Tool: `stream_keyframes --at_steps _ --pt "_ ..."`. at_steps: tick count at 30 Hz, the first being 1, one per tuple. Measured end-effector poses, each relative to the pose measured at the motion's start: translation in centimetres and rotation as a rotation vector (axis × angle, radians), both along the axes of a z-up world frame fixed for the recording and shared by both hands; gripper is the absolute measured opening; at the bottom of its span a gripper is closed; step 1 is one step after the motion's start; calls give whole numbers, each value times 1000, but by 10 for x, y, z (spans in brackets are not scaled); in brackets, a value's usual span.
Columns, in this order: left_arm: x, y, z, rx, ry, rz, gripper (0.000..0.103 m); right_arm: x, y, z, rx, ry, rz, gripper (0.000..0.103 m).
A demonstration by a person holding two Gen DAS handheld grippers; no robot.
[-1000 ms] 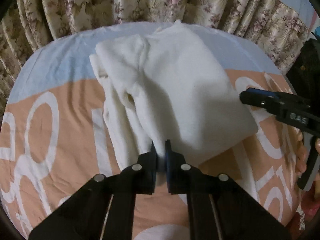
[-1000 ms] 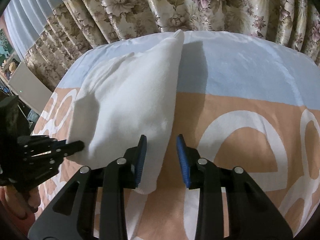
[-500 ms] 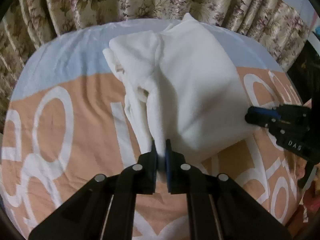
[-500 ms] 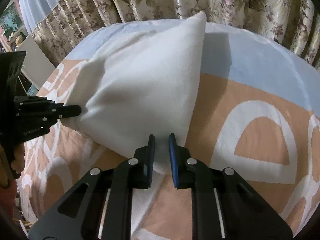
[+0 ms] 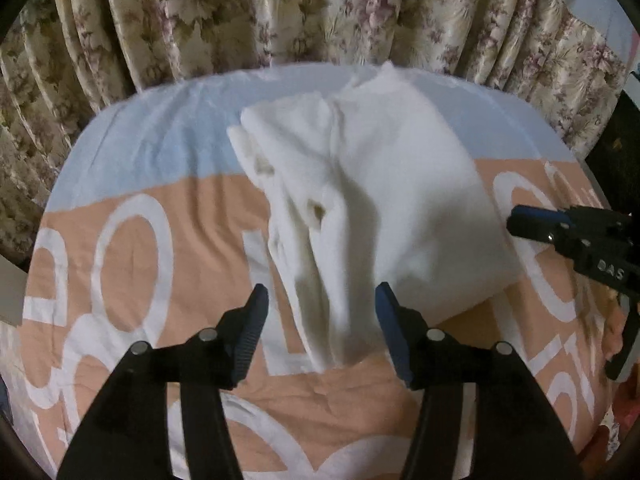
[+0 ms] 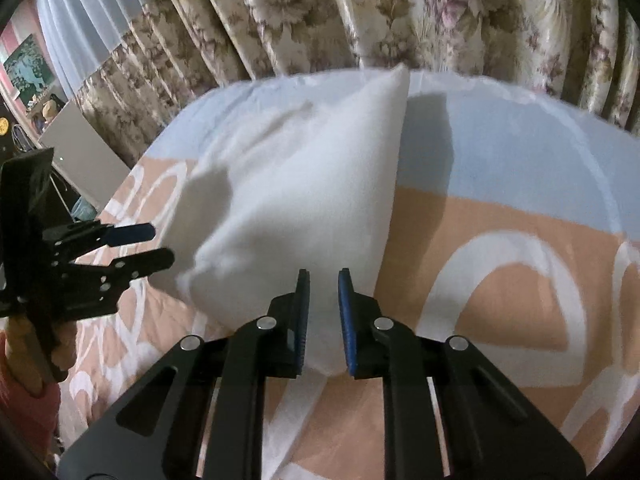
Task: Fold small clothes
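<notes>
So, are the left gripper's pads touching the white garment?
Apart. In the left wrist view the left gripper is opening, and bedspread shows between each pad and the white garment.

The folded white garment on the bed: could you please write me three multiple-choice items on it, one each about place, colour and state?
1. Where does the folded white fleece garment lie?
A. On the peach, blue and white printed bedspread
B. On a wooden chair
C. In a basket

2. What colour are the pads on the fingers of the right gripper?
A. Red
B. Blue
C. Yellow

3. How stands the left gripper?
A. Shut tight on the curtain
B. Out of view
C. Its fingers apart either side of the garment's near end, opening

Answers: 1 A, the printed cover shows all around the garment; 2 B, blue ribbed pads face each other; 3 C, a wide gap shows in the left wrist view.
</notes>
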State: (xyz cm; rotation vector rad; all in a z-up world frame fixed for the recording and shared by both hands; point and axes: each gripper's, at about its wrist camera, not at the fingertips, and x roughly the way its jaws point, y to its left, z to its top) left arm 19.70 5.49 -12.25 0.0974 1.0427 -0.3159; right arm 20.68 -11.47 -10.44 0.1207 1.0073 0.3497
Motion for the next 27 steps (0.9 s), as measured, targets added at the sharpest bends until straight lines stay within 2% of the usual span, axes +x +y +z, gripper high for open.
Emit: stream_keyframes --at_steps 3,6,11,15,20,21,22,23,24,25,27 --pt "10 0 11 -2 -34 22 62 11 -3 7 -13 -23 -16 16" --pt "31 -3 14 25 -56 53 62 20 -5 9 -18 -33 -32 17" --pt "68 2 -6 76 -34 94 62 29 -3 7 -22 -35 -33 17" --pt "70 10 -25 78 -19 76 68 34 0 -1 -25 -25 -28 17" --pt "67 12 -18 74 -39 80 71 41 -1 -6 -12 -17 -32 17" --pt "66 13 -13 57 -45 84 73 41 -1 -4 -5 -22 -30 24" --pt "64 14 -8 37 -52 83 79 42 -1 -2 0 -28 -30 38" --pt "63 16 -1 10 -64 83 86 42 -1 2 7 -44 -33 44" --pt "63 18 3 -11 -70 86 89 44 -2 4 10 -54 -40 52" --pt "63 21 7 -40 -66 88 92 45 -3 6 13 -65 -49 58" --pt "67 21 5 -64 -46 85 93 51 -4 8 20 -70 -65 61"
